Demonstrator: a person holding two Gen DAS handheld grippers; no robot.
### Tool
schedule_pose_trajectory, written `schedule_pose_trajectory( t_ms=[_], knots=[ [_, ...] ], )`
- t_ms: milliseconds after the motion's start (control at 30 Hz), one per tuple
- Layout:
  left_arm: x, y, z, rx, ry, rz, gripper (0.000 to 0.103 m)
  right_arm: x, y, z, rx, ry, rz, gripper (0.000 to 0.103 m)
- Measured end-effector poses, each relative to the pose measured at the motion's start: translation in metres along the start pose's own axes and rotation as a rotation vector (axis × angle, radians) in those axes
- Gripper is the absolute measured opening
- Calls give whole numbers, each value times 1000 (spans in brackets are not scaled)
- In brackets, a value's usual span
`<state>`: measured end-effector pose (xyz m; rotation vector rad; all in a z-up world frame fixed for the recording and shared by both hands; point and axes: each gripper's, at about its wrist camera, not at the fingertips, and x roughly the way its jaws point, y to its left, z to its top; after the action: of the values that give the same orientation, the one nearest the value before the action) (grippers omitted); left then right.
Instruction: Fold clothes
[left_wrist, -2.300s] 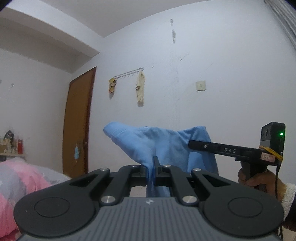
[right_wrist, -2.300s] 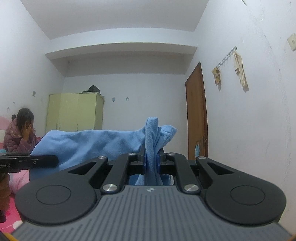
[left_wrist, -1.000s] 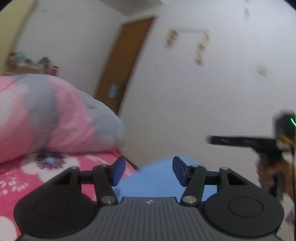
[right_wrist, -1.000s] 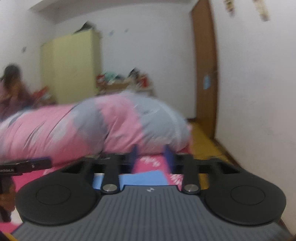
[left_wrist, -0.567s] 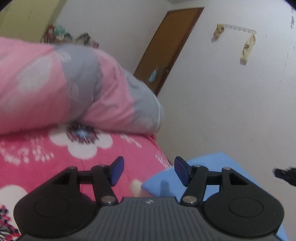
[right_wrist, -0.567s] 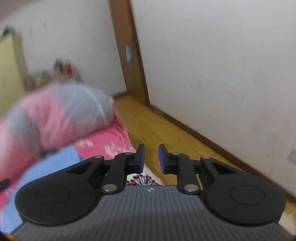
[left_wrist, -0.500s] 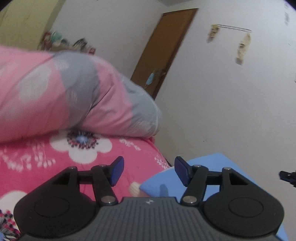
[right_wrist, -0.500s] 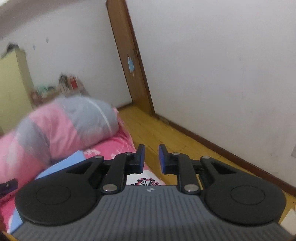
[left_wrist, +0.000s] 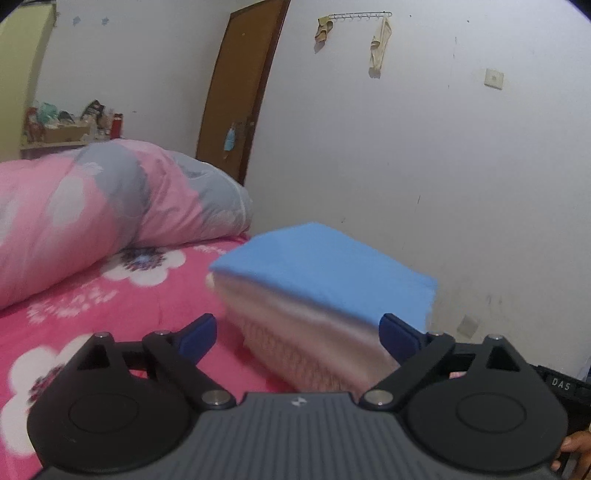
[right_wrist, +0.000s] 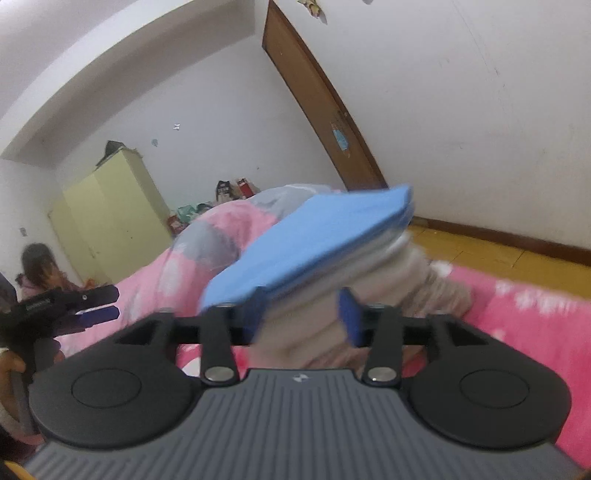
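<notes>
Straddling a stack of folded clothes, both tongs come at it from opposite ends, the likely aim being to grip the whole pile at once. The left tongs (left_wrist: 300, 338) are spreading to about their widest, the jaws apart on either side of the pile's near end; the blue pads (left_wrist: 195, 338) do not appear to press the cloth, so they count as released. The right tongs (right_wrist: 303, 317) are also widening, less far, with the pale lower layers between the jaws; motion blur hides whether the pads (right_wrist: 349, 321) actually touch, but no squeeze shows, so I read them as released too.

The task's thing is the stack: a folded blue garment (left_wrist: 325, 266) lies on top, and beneath it sit pinkish-beige folded pieces (left_wrist: 314, 343). It rests on the pink flowered bedsheet (left_wrist: 96, 302), directly ahead of and partly between each pair of jaws. Beyond the left tongs and to their left lies a rolled pink-and-grey quilt (left_wrist: 110, 206); a brown door (left_wrist: 240, 92) stands further off. From the right tongs, the left tool shows at the far left, and a seated person (right_wrist: 35, 273) is well beyond it by a yellow wardrobe (right_wrist: 107, 221).

Judging by the neat top layer, the folding of the blue piece looks finished.
</notes>
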<state>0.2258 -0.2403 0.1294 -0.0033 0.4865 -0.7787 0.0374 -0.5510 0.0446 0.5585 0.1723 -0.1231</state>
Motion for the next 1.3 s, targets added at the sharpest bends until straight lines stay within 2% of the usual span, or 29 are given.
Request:
schedule_pose_trajectory(
  t_ms=[133,200,300,433,500,700,767,833,1067,1200,1300],
  knots=[
    [-53,-24,-24,72,-18,66,103,-41,37,-16,-19,16,19,68],
    [-76,-34,-38,100,-42,88,103,-50,63,-23,-71,33,18,79],
    [-106,-41,-54,85,-71,101,103,-69,86,-26,-132,35,1,83],
    [-130,-47,-69,37,-53,119,103,-98,111,-33,-172,18,-57,87],
    [-139,-53,-77,39,-58,146,103,-103,121,-34,-191,18,-92,93],
    [-162,-63,-102,33,-69,252,103,-126,146,-49,-248,18,-158,98],
    [-168,-63,-110,26,-82,313,103,-133,153,-54,-235,22,-165,100],
    [-170,-62,-115,9,-77,342,103,-138,157,-57,-215,25,-167,101],
    [-181,-59,-122,-20,-24,332,103,-141,174,-63,-250,33,-270,102],
    [-182,-61,-125,-7,-27,381,103,-137,182,-66,-275,46,-352,102],
    [-183,-55,-124,-36,3,344,103,-135,187,-70,-299,58,-401,102]
  ],
)
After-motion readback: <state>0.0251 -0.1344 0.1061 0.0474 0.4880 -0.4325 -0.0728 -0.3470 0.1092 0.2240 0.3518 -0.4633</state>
